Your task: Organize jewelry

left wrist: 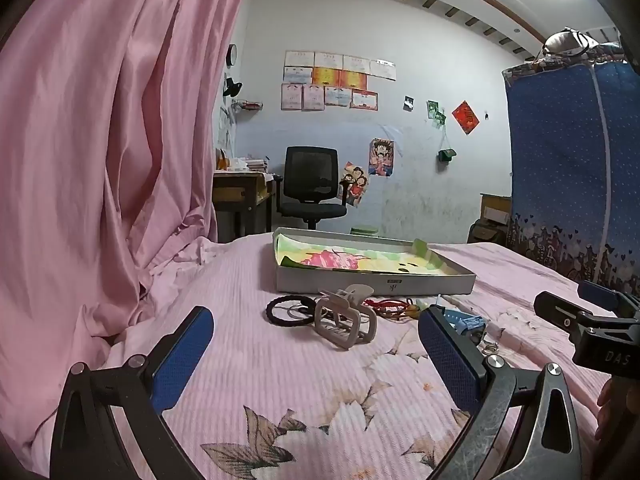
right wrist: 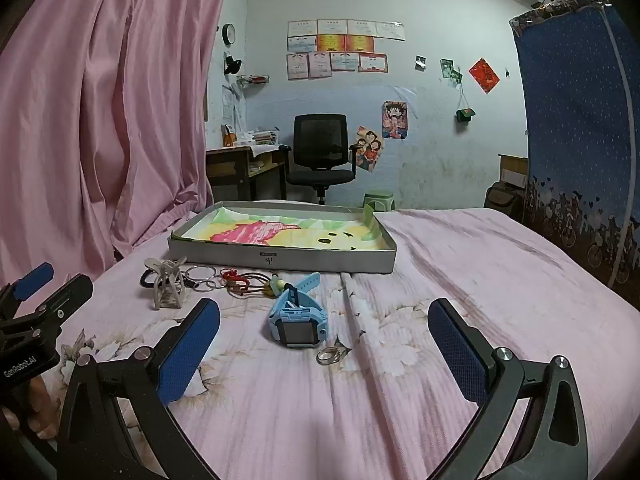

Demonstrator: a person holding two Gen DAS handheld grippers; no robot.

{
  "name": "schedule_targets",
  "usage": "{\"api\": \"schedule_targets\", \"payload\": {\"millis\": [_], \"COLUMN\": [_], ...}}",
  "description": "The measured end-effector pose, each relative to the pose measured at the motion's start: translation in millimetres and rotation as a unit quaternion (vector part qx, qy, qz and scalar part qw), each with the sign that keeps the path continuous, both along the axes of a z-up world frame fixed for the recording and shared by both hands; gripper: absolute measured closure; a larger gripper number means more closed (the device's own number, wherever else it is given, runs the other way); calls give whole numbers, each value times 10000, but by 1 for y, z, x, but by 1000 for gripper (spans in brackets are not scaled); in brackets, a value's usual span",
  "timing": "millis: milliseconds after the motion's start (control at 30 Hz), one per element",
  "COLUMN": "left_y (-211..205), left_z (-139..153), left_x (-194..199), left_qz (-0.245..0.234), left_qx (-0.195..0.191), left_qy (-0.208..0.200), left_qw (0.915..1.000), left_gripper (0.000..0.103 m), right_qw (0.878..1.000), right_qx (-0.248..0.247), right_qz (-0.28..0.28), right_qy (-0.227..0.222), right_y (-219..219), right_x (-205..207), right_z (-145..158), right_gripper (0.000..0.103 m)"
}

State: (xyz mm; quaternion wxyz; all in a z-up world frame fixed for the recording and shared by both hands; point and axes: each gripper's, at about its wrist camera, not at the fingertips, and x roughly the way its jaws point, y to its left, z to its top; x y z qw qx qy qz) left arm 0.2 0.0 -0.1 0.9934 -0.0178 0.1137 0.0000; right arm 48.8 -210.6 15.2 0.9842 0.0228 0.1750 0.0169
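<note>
Pink cotton bedspread (right wrist: 460, 248) with a pale flower print, filling the lower half of both views; every loose item lies on it.

Pink curtain (left wrist: 100, 140), hanging in folds down the whole left side of the frame.

Blue dotted fabric wardrobe (left wrist: 568, 152), right edge of the frame, with a bundle on top.

Black office chair (right wrist: 320, 148), centre background against the pale wall, a wooden desk (right wrist: 240, 164) just left of it.

Shallow grey cardboard box (right wrist: 280, 258), centre of the frame, open-topped, lined with a cloth printed in yellow, pink and green; nothing else visible inside.

Left gripper (left wrist: 316, 364), bottom of the left wrist view, blue pads set wide apart with nothing between them, raised over the bedspread.

Right gripper (right wrist: 324, 356), bottom of the right wrist view, blue pads likewise wide apart and gripping nothing.

Jewelry, in a loose row just in front of the box's near wall:
- Beige hair claw (left wrist: 346, 320), lying on its side, lower centre of the left wrist view.
- Light blue child's watch (right wrist: 298, 316), screen facing the camera, lower centre of the right wrist view.
- Black beaded bracelet (left wrist: 286, 310), just left of the hair claw.
- Red cord bracelets (right wrist: 240, 280), tangled, with a few beads, between the hair claw and the watch.
- Thin metal bangles (right wrist: 204, 278), overlapping, just right of the hair claw.
- Silver ring (right wrist: 328, 356), just in front of the watch.
</note>
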Motion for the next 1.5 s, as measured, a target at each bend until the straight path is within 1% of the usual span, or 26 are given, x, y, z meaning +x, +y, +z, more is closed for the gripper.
{"api": "schedule_targets", "payload": {"millis": [1500], "left_y": [1], "left_z": [0], "left_x": [0], "left_qz": [1], "left_qx": [-35], "left_qy": [38], "left_qw": [10000], "left_gripper": [0], "right_qw": [10000], "right_qx": [86], "right_qz": [27], "right_qy": [-9], "right_y": [-2], "right_x": [-3], "right_z": [3], "right_gripper": [1]}}
